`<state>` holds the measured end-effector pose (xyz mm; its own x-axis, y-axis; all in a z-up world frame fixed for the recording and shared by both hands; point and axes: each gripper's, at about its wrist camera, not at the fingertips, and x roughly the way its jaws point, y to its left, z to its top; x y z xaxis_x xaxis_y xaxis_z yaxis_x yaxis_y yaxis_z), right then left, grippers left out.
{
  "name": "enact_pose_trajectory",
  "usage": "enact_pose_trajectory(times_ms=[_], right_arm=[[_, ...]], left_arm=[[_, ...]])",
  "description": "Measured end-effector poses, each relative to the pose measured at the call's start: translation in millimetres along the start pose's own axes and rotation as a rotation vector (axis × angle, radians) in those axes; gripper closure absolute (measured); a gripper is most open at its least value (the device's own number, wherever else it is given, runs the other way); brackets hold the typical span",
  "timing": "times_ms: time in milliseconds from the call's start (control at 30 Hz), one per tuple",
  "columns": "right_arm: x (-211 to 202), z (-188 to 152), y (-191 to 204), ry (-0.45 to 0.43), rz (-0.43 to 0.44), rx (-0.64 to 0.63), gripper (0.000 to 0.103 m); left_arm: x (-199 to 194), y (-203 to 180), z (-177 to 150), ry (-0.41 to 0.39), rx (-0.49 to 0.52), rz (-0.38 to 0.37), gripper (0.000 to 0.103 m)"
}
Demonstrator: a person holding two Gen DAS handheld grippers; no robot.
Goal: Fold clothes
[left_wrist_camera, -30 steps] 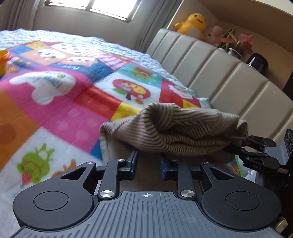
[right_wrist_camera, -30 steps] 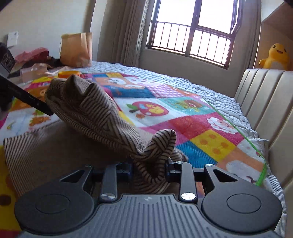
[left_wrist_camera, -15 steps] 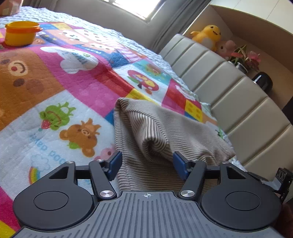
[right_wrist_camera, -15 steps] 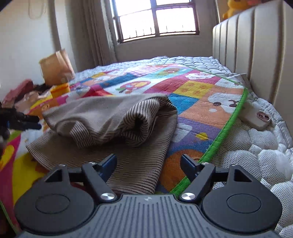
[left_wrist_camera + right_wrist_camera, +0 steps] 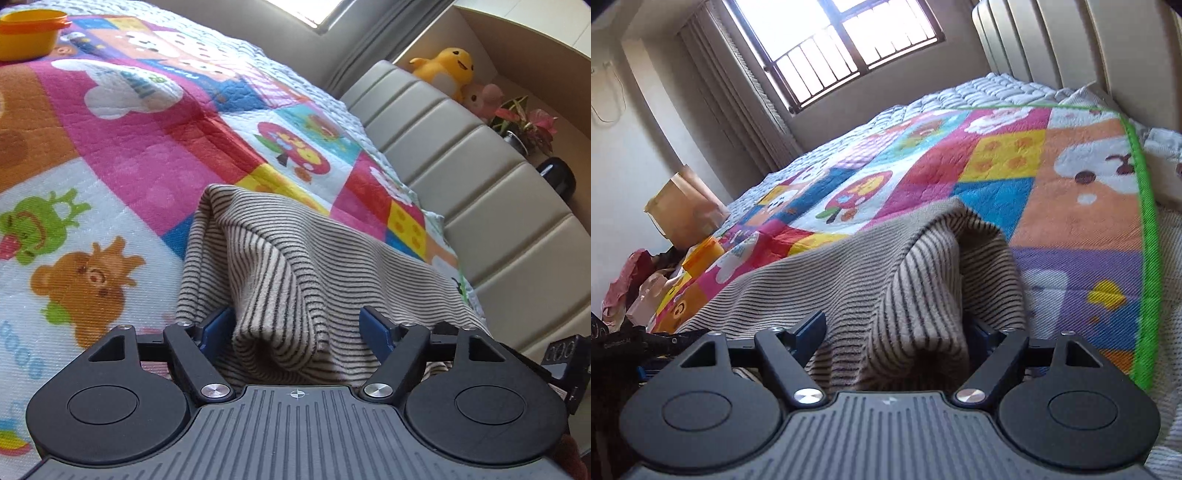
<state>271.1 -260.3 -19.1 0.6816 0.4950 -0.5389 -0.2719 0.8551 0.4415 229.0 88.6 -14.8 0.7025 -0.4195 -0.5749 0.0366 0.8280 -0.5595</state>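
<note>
So the striped top [image 5: 295, 266] is lying on the quilt [image 5: 129, 147], folded over on itself, near the padded headboard [image 5: 480, 192]; a bunched ridge of it runs right up toward each camera. Left gripper [image 5: 299, 328] has its blue fingers [image 5: 218, 326] apart with that ridge sitting between them; jaws are closing in, but the pads aren't pressing the cloth as far as I can see. Right gripper [image 5: 897, 332] is much the same: fingers spread, a hump of the top [image 5: 886, 280] between them, jaws easing closed, nothing clamped; its right finger is mostly hidden behind the fabric. Yellow bowl [image 5: 29, 35] sits far off on the quilt; a paper bag [image 5: 683, 206] stands at the far side by the curtain; a duck plush [image 5: 443, 70] is up on the ledge behind the headboard.
</note>
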Motion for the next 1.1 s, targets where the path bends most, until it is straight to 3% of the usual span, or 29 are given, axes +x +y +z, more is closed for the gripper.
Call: enact_pose_trajectory(times_ms=[133,167,367,500,600,633,733,800,833,867,933,1000,1100], right_arm=[[-1.2,-1.0,12.1,0.005,0.008,-0.05,0.067],[-5.9,1.1,12.2,0.006,0.033,-0.04,0.069],[-58.5,10.1,20.7,-0.041,0.128,-0.061,0.07],[-70.2,-7.5,20.1,-0.027,0.107,-0.106,0.069],[-60.3,-31.6,16.8,-0.004,0.048,-0.151,0.067],[-57.4,-39.5,16.0,-0.016,0.034,-0.182,0.062],[-53.3,-56.5,12.6,-0.052,0.016,-0.232,0.06],[-56.9,-55.6,11.9,-0.063,0.009,-0.212,0.051],[-58.6,-55.8,11.8,-0.068,-0.006,-0.207,0.04],[-59.9,-56.5,11.0,-0.067,-0.018,-0.198,0.036],[-63.1,-55.2,12.4,-0.071,-0.025,-0.198,0.037],[-66.6,-51.8,16.2,-0.079,-0.019,-0.211,0.059],[-68.9,-42.6,24.5,-0.1,-0.017,-0.238,0.066]], left_arm=[[-9.7,-5.2,3.4,-0.004,0.008,-0.034,0.067],[-15.4,-6.2,4.6,-0.01,0.003,-0.051,0.071],[-59.2,-23.9,-4.9,-0.042,0.049,-0.129,0.073],[-60.6,-19.1,-27.7,-0.016,0.056,-0.1,0.072],[-46.6,-4.0,-46.2,0.017,0.045,-0.025,0.069],[-42.3,0.1,-51.3,0.019,0.053,-0.006,0.069],[-42.3,0.7,-58.4,-0.023,0.094,-0.004,0.068],[-43.8,-3.5,-60.5,-0.036,0.112,0.014,0.066],[-45.2,-5.4,-61.4,-0.041,0.121,0.024,0.066],[-47.2,-7.4,-62.2,-0.044,0.12,0.029,0.066],[-51.0,-9.5,-62.3,-0.043,0.11,0.016,0.065],[-52.0,-12.4,-57.3,-0.054,0.115,0.014,0.07],[-52.4,-20.8,-42.4,-0.087,0.134,0.009,0.071]])
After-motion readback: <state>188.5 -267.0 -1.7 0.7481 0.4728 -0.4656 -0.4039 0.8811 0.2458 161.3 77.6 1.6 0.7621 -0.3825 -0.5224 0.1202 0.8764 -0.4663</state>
